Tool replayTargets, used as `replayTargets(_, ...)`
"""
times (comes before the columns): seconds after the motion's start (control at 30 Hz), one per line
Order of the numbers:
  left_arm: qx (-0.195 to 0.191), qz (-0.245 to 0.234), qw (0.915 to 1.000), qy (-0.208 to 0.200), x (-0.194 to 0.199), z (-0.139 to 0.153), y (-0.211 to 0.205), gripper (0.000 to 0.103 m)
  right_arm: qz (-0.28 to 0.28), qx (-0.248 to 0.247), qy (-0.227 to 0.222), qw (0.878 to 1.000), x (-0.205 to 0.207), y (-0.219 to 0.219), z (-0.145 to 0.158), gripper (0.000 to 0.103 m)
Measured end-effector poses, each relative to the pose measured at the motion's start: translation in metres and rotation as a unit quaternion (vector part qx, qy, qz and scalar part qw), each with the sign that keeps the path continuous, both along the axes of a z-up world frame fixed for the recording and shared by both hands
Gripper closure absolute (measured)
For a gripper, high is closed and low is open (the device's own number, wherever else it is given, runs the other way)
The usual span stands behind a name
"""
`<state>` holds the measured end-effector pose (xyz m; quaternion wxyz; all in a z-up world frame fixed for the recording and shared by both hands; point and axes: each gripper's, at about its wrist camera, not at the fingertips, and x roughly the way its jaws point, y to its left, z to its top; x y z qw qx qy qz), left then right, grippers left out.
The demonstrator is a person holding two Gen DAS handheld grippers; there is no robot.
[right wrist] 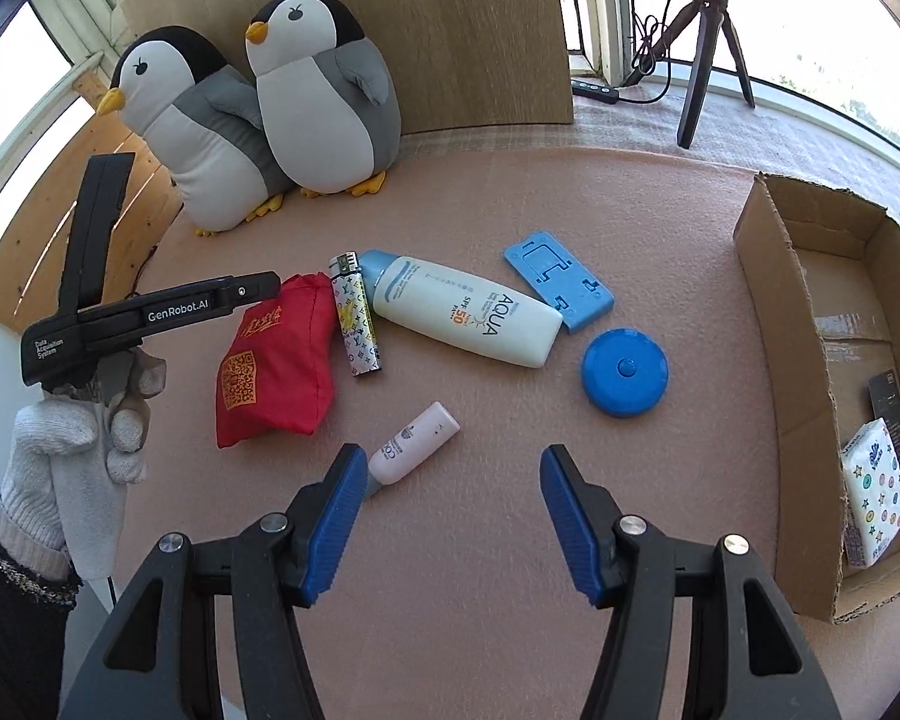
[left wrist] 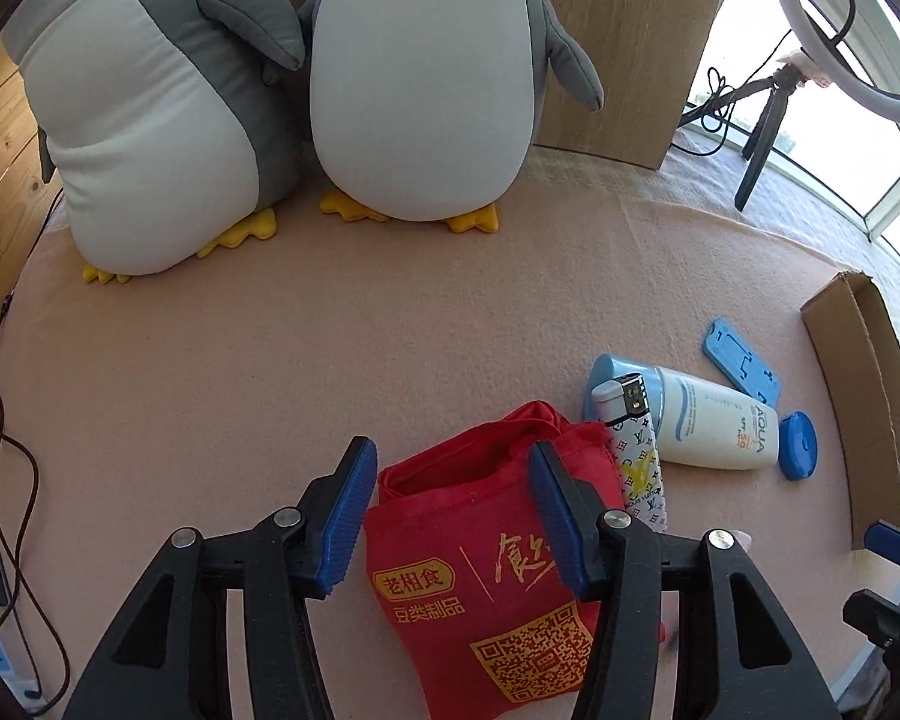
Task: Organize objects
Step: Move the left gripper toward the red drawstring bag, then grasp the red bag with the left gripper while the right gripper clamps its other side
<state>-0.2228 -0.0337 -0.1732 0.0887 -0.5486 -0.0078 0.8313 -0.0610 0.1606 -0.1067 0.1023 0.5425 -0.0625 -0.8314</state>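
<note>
six loose items on the cloth: red pouch, lighter, sunscreen bottle, blue stand, blue round case, pink tube; none yet boxed, so i judge the task early to midway.

left wrist view
- left tongs (left wrist: 450,516): jaws spread wide, straddling the top of the red pouch (left wrist: 486,558); pads not seen pressing on it, nothing held.
- lighter (left wrist: 633,450): lies just beside the pouch's right edge, its top against the sunscreen bottle (left wrist: 708,426).
- blue stand (left wrist: 741,369): flat, behind the bottle.
- blue round case (left wrist: 798,445): at the bottle's base end.
- cardboard box (left wrist: 852,372): at the right edge, its inside not visible from here.
- surface: pink felt-like cloth (left wrist: 270,360), with two plush penguins (left wrist: 282,90) at the back against a wood panel.

right wrist view
- right tongs (right wrist: 450,510): jaws wide apart, holding nothing; pink tube (right wrist: 414,441) lies just ahead of the left pad.
- done: box (right wrist: 774,312) already holds a printed tissue pack (right wrist: 873,498) and a dark item i cannot identify.
- left: all six items remain outside the box, well apart from it except the round case, which is nearest.
- left hand (right wrist: 90,432): white-gloved, gripping its tool over the pouch.
- room: bright windows all round, tripod (right wrist: 711,42) and cables on the sill side.
</note>
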Motion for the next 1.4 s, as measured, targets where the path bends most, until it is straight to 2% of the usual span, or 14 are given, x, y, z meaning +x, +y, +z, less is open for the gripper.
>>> replayTargets(0.33, 0.009, -0.035, 0.9992, -0.017, 0.001, -0.008, 0.007, 0.049, -0.009, 0.009, -0.002, 1.000, 0.010, 0.010, -0.002, 0.047)
replayTargets(0.53, 0.002, -0.057, 0.9982, -0.017, 0.019, -0.008, 0.012, 0.049, -0.005, 0.008, -0.003, 1.000, 0.011, 0.007, -0.002, 0.047)
replayTargets(0.8, 0.018, -0.065, 0.9975, -0.022, 0.066, -0.008, 0.013, 0.049, 0.004, 0.004, -0.002, 1.000, 0.015, 0.002, -0.001, 0.047)
replayTargets(1.13, 0.030, -0.084, 0.9957, -0.024, 0.145, -0.005, 0.023, 0.049, 0.020, -0.004, -0.005, 1.000, 0.023, -0.009, -0.004, 0.047)
replayTargets(1.3, 0.022, -0.106, 0.9940, -0.012, 0.172, 0.001, 0.038, 0.049, 0.035, -0.004, -0.012, 0.999, 0.030, -0.020, -0.010, 0.047)
replayTargets(1.4, 0.021, -0.100, 0.9947, 0.002, 0.179, 0.010, 0.034, 0.049, 0.040, -0.007, -0.018, 0.999, 0.035, -0.026, -0.014, 0.047)
